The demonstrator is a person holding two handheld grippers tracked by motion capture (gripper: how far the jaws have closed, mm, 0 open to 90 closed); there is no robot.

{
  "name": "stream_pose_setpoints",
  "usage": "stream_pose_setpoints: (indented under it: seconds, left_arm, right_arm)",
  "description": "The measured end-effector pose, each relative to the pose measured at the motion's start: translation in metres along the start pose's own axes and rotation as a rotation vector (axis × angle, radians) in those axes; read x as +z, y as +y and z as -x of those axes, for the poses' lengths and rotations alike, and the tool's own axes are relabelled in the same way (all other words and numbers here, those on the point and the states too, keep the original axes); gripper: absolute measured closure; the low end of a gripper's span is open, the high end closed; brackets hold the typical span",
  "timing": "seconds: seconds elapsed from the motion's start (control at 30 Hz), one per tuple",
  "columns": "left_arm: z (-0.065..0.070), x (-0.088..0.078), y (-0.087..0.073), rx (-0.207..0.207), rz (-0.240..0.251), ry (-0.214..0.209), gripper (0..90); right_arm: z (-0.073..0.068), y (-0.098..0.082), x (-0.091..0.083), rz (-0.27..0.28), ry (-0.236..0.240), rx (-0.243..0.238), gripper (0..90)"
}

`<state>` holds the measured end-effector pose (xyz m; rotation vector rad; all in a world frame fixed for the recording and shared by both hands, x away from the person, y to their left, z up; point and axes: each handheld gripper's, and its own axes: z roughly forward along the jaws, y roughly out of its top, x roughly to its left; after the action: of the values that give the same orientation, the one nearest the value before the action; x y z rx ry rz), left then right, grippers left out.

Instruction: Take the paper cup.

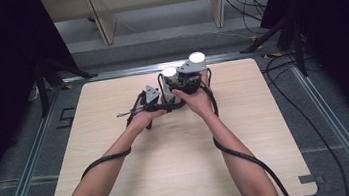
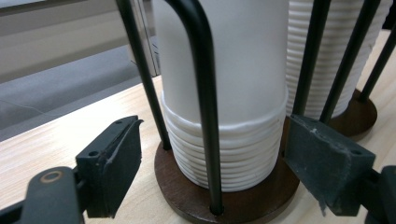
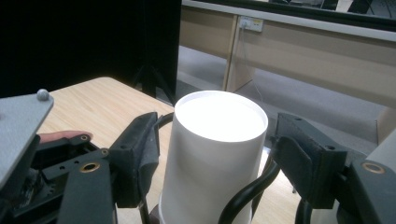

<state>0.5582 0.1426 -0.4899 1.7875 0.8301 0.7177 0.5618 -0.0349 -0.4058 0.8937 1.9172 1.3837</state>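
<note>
- The cup stack (image 2: 224, 112) stands in a black wire holder (image 2: 198, 93) at the table's (image 1: 171, 169) far middle.
- The left gripper (image 2: 212, 154) brackets the holder's base, jaws apart.
- The right gripper (image 3: 215, 149) straddles the top cup (image 3: 217, 140), pads not touching it.
</note>
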Motion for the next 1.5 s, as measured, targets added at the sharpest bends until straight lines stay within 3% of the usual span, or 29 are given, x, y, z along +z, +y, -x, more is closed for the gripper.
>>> stream_pose_setpoints:
  seconds: [0.87,1.13,1.5]
  left_arm:
    - [-0.001,0.016,0.003,-0.042,-0.026,-0.049,18.5]
    - [-0.001,0.019,0.004,-0.036,-0.03,-0.07,16.8]
    - [-0.001,0.023,0.005,-0.044,-0.03,-0.069,18.6]
  right_arm:
    - [-0.001,-0.001,0.017,-0.02,0.004,0.001,34.3]
    - [0.0,-0.001,0.02,-0.017,0.002,-0.007,33.6]
    - [-0.001,-0.001,0.023,-0.02,0.012,0.025,33.5]
